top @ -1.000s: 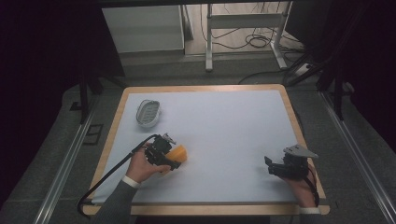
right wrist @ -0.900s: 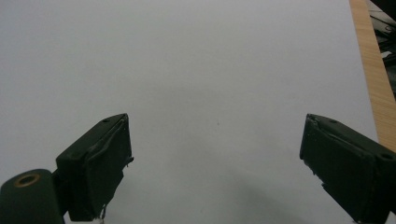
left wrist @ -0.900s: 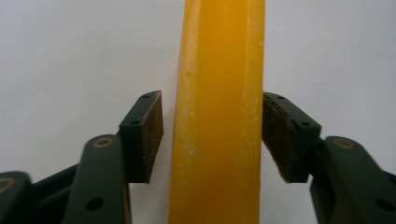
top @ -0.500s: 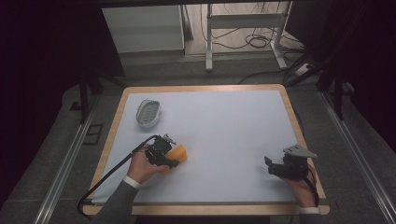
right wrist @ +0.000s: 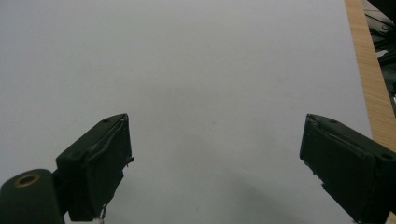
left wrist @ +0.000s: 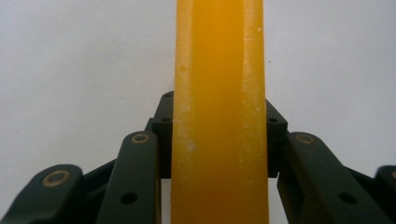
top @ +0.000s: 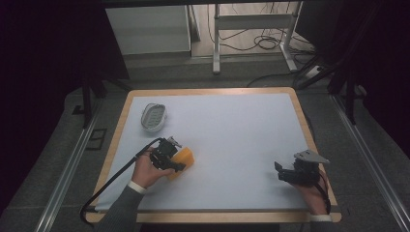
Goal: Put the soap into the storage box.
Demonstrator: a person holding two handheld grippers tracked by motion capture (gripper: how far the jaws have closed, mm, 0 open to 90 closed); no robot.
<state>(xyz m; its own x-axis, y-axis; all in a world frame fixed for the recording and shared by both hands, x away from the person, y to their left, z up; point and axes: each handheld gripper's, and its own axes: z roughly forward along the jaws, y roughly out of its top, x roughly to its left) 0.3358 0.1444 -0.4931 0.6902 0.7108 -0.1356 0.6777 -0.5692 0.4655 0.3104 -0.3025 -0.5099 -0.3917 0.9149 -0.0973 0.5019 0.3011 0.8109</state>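
Note:
My left gripper (top: 173, 163) is shut on a yellow sponge (top: 182, 161) at the front left of the white table top (top: 232, 130). In the left gripper view the sponge (left wrist: 219, 107) stands edge-on as a tall yellow slab, squeezed between both black jaws. At the front right, my right gripper (top: 281, 171) stands open just above the table, with nothing between its fingers (right wrist: 100, 163). A white oval soap dish (top: 153, 116) with a ribbed inside lies at the back left, apart from the sponge.
The table has a wooden rim (top: 304, 121); it also shows as a wooden rim (right wrist: 369, 70) at the right of the right gripper view. Beyond the far edge are a white cabinet (top: 147, 29), a metal stand (top: 251, 34) and floor cables (top: 270, 41). A black cable (top: 113, 179) trails from my left gripper.

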